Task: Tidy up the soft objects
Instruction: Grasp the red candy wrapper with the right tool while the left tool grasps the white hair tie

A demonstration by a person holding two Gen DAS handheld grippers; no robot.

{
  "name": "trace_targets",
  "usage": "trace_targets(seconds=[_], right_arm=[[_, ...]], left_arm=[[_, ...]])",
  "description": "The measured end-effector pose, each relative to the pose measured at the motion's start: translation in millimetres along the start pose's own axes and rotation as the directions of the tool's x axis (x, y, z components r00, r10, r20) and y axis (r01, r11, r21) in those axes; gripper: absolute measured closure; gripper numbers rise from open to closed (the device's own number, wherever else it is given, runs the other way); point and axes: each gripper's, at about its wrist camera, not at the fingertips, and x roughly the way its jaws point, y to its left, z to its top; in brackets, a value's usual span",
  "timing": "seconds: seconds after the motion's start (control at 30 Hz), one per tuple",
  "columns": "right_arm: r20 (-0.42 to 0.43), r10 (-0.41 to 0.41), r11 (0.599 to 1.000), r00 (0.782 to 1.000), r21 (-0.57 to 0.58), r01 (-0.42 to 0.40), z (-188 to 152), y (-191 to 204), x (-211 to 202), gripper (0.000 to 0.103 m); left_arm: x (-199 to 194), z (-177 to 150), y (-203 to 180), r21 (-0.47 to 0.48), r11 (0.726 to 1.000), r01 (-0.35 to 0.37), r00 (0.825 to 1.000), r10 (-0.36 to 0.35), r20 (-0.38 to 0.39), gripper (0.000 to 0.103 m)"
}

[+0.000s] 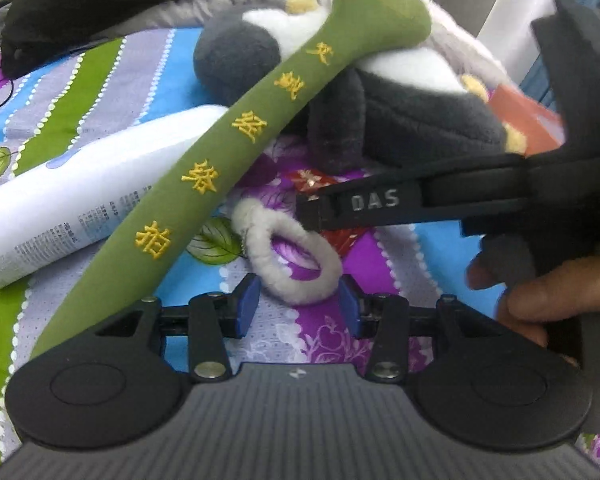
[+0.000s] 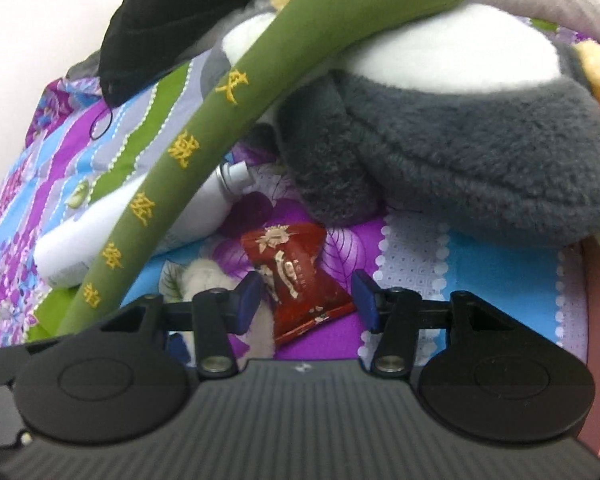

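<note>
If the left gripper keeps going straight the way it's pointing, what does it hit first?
Most likely the fluffy white ring, lying just ahead between the left gripper's open jaws; depth is uncertain.

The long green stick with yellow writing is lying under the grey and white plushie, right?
Not quite. The long green stick with yellow writing lies on top of the grey and white plushie, not under it. The left wrist view shows its wide end resting across the plushie.

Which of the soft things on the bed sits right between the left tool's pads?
The fluffy white ring. It lies flat between the left tool's open blue pads. The green embroidered plush stick passes left of them, and the grey-and-white plush toy lies farther back.
</note>
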Motion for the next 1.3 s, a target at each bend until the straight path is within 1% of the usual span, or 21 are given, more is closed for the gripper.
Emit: trace_targets(seconds=[0.03, 0.07, 0.1, 0.17, 0.2, 0.23, 0.27, 0.33, 0.47, 0.57, 0.77, 1.03, 1.3], right_arm=[[-0.007, 0.006, 1.000, 1.000, -0.005, -0.006, 1.0, -0.9, -0.1, 0.052], [-0.015, 0.012, 1.000, 1.000, -0.003, -0.012, 2.5, -2.8, -0.5, 0.054], [-0.017, 0.015, 1.000, 1.000, 0.005, -0.015, 3.5, -4.7, -1.1, 0.058], [-0.018, 0.008, 1.000, 1.000, 0.003, -0.008, 5.2, -5.9, -2.7, 0.061], [-0.014, -0.004, 1.000, 1.000, -0.016, 0.003, 5.2, -3.7, -4.1, 0.063], [-0.010, -0.020, 0.999, 1.000, -0.033, 0.019, 4.8, -1.3, -5.2, 0.063], [-0.008, -0.031, 0.999, 0.999, -0.043, 0.031, 4.5, 1.0, -5.2, 0.073], [-0.002, -0.049, 0.997, 0.999, -0.053, 0.049, 3.5, 3.6, -7.1, 0.075], [0.012, -0.084, 0.994, 0.996, -0.067, 0.084, 0.0, 5.6, -16.9, 0.075], [0.018, -0.088, 0.994, 0.996, -0.061, 0.089, -3.3, 5.1, -26.9, 0.075], [0.030, -0.116, 0.991, 0.993, -0.063, 0.117, -19.1, 10.9, -51.5, 0.076], [0.035, -0.148, 0.986, 0.988, -0.065, 0.150, -61.3, 28.2, -89.1, 0.076], [0.009, -0.145, 0.988, 0.989, -0.042, 0.146, -120.8, 50.3, -120.2, 0.076]], left_arm=[[2.5, 0.6, -0.6, 0.011, 1.000, -0.005, 1.000, 0.005, -0.013, 0.055], [4.1, 1.2, -0.4, 0.019, 1.000, -0.009, 1.000, 0.010, -0.019, 0.056], [4.7, 1.8, -0.9, 0.027, 1.000, -0.014, 1.000, 0.015, -0.020, 0.058], [5.5, 3.6, -2.4, 0.047, 0.998, -0.030, 0.999, 0.031, -0.024, 0.071], [6.1, 4.1, -2.4, 0.048, 0.998, -0.028, 0.999, 0.030, -0.031, 0.079], [6.5, 5.0, -1.7, 0.044, 0.999, -0.018, 0.999, 0.020, -0.041, 0.085], [6.4, 5.5, -0.7, 0.042, 0.999, -0.018, 0.999, 0.020, -0.045, 0.087], [3.8, 7.2, 0.6, 0.042, 0.999, -0.031, 0.998, 0.033, -0.046, 0.092], [-7.9, 3.7, -0.3, 0.053, 0.998, -0.043, 0.998, 0.046, -0.047, 0.094], [-20.9, -0.3, 2.5, 0.026, 0.999, -0.026, 0.998, 0.028, -0.048, 0.094], [-53.9, -14.4, 2.1, -0.003, 1.000, -0.027, 0.999, 0.027, -0.036, 0.094], [-99.6, -44.9, -1.4, -0.039, 0.999, -0.028, 1.000, 0.027, -0.011, 0.094], [-134.3, -86.5, -4.6, -0.073, 0.997, -0.025, 1.000, 0.024, -0.018, 0.094]])
